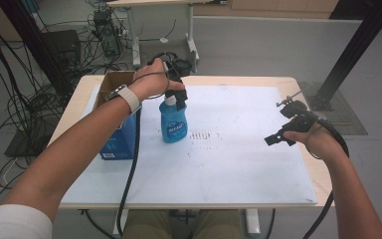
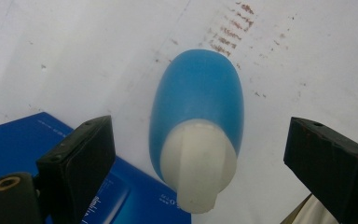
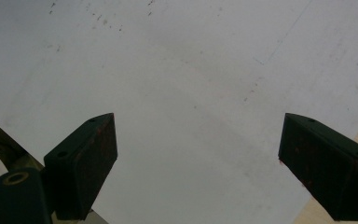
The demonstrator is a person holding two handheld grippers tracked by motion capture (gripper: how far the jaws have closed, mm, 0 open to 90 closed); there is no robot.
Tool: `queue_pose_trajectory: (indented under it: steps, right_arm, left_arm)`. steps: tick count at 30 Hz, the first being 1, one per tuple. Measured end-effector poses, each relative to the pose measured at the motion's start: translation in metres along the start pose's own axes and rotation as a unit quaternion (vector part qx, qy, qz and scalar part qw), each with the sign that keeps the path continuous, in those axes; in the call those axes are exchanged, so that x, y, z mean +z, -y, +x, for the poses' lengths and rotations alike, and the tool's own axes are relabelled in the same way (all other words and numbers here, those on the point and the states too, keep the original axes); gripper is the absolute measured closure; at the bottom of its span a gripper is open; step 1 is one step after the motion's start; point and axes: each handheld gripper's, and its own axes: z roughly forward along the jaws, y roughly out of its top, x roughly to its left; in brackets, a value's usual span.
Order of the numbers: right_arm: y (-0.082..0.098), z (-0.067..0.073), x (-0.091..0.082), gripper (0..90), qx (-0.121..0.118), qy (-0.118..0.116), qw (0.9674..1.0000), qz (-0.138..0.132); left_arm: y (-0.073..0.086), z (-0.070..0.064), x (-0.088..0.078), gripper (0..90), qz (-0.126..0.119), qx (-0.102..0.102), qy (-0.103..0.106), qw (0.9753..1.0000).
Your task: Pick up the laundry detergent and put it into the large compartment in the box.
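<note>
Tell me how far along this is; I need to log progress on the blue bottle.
Little looks done: the blue bottle stands upright on the white mat beside the blue box. In hand: the left hand-held gripper hovers over its white cap, jaws open, gaps either side. Left: closing and lifting. The right hand-held gripper waits open, apart.

One blue bottle with white cap (image 1: 173, 122), centre-left of the high view. One blue box (image 1: 121, 142) left of it, one open cardboard box (image 1: 114, 82) behind that, upper left. One white board (image 1: 238, 164) on one wooden table (image 1: 298, 84). Two handheld grippers: left gripper (image 1: 178, 94) upper centre, right gripper (image 1: 278, 139) at right. One patch of brown marks (image 1: 204, 135) at centre.
</note>
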Motion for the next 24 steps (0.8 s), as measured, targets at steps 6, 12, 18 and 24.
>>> queue_pose_trajectory:
  steps: [6,12,18,24]
  right_arm:
    - [0.0,0.0,-0.0005,11.5,-0.001,0.001,1.0,0.0]
    - [0.0005,-0.0001,-0.0002,11.5,-0.001,0.001,1.0,-0.001]
    - [0.0003,-0.0001,-0.0003,11.5,-0.002,0.001,1.0,-0.002]
    - [-0.0001,0.0,0.0,11.5,-0.003,0.001,1.0,-0.001]
  left_arm:
    - [0.0002,-0.0003,0.0002,9.3,-0.001,0.0,0.0,1.0]
    - [0.0,0.0001,0.0003,9.3,-0.002,0.0,0.002,1.0]
    - [-0.0001,-0.0004,0.0004,9.3,-0.001,-0.001,0.0,1.0]
    - [0.0004,-0.0002,0.0001,9.3,-0.002,0.0,0.0,1.0]
